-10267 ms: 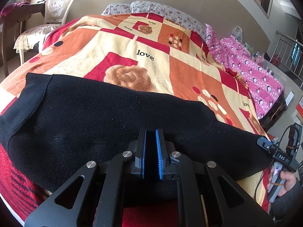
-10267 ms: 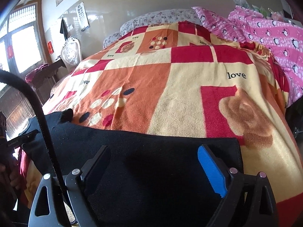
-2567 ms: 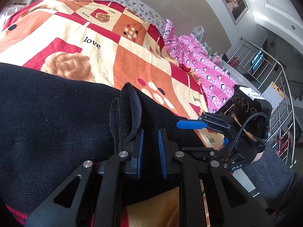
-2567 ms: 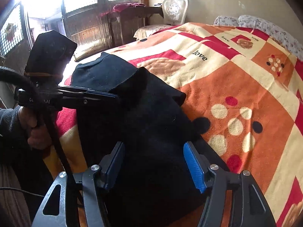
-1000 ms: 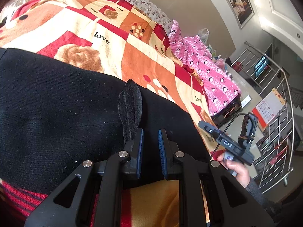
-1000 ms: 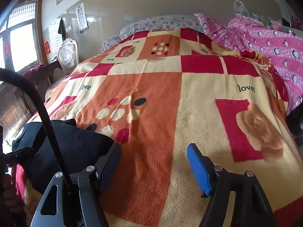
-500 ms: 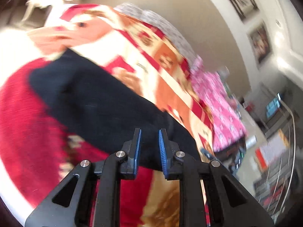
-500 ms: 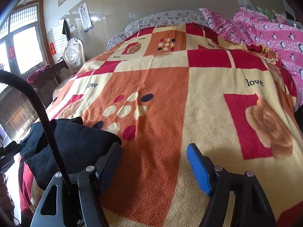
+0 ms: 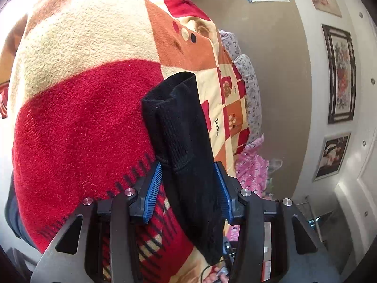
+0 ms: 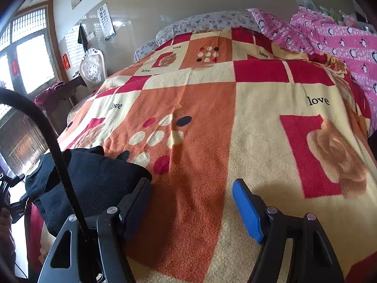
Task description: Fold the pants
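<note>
The black knit pants (image 9: 186,141) lie folded into a thick narrow stack on the red, orange and cream blanket (image 9: 77,122). My left gripper (image 9: 188,186) is open, rolled sideways, with its blue pads either side of the stack's near end without touching it. In the right wrist view the folded pants (image 10: 94,179) lie at the lower left near the bed's edge. My right gripper (image 10: 192,202) is open and empty over bare blanket (image 10: 259,141), its left finger just beside the stack.
Grey floral pillows (image 10: 207,23) lie at the bed's head and a pink penguin quilt (image 10: 341,40) on the right side. A white chair (image 10: 92,68) and dark wooden table (image 10: 59,94) stand left of the bed. A black cable (image 10: 51,141) crosses the right wrist view.
My left gripper has let go of the pants, opened wide and swung round to the stack's end. My right gripper has stayed open, almost still.
</note>
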A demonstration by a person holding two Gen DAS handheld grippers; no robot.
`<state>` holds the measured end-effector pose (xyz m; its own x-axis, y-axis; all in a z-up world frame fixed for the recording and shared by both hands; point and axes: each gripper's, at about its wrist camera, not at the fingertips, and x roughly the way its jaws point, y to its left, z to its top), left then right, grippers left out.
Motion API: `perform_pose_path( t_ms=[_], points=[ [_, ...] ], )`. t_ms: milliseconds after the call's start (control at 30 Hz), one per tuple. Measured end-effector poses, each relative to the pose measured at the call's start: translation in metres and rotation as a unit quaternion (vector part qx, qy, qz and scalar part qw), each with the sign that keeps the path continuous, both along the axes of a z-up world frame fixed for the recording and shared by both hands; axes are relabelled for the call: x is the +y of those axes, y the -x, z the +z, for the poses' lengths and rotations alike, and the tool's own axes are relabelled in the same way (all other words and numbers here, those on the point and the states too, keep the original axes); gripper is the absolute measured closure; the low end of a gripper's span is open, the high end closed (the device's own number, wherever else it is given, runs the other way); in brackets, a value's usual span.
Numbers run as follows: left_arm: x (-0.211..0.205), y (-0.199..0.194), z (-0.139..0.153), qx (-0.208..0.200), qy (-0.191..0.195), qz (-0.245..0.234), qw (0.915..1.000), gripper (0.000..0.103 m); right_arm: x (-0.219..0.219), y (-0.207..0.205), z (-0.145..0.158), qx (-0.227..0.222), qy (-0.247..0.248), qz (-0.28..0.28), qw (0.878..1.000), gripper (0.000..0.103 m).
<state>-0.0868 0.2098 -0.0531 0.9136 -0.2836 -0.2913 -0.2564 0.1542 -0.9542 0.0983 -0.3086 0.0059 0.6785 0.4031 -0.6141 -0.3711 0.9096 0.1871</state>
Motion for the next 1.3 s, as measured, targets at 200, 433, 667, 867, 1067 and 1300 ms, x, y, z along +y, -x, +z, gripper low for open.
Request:
perform_pose_path(
  t_ms=[200, 433, 667, 867, 1067, 1300],
  points=[
    [0.018, 0.010, -0.004, -0.006, 0.023, 0.034, 0.9991, 0.059, 0.000, 0.000, 0.000, 0.001, 0.000, 0.000, 1.000, 0.034],
    [0.015, 0.006, -0.002, -0.010, 0.003, 0.036, 0.9993, 0.059, -0.001, 0.001, 0.001, 0.001, 0.000, 0.001, 1.000, 0.034],
    [-0.017, -0.004, -0.010, -0.017, 0.048, -0.033, 0.9982, 0.058, -0.001, 0.000, 0.001, 0.001, 0.000, 0.000, 1.000, 0.034],
    [0.007, -0.005, -0.014, -0.031, 0.064, -0.002, 0.9975, 0.058, -0.002, 0.001, 0.001, 0.001, 0.000, 0.001, 1.000, 0.034],
    [0.008, -0.004, -0.007, -0.029, 0.026, 0.008, 0.9992, 0.059, -0.002, 0.001, 0.000, 0.000, -0.001, 0.000, 1.000, 0.034],
    [0.004, -0.006, 0.010, 0.005, -0.085, 0.026, 0.9961, 0.087, -0.001, 0.001, 0.000, 0.001, -0.001, 0.000, 1.000, 0.034]
  ],
)
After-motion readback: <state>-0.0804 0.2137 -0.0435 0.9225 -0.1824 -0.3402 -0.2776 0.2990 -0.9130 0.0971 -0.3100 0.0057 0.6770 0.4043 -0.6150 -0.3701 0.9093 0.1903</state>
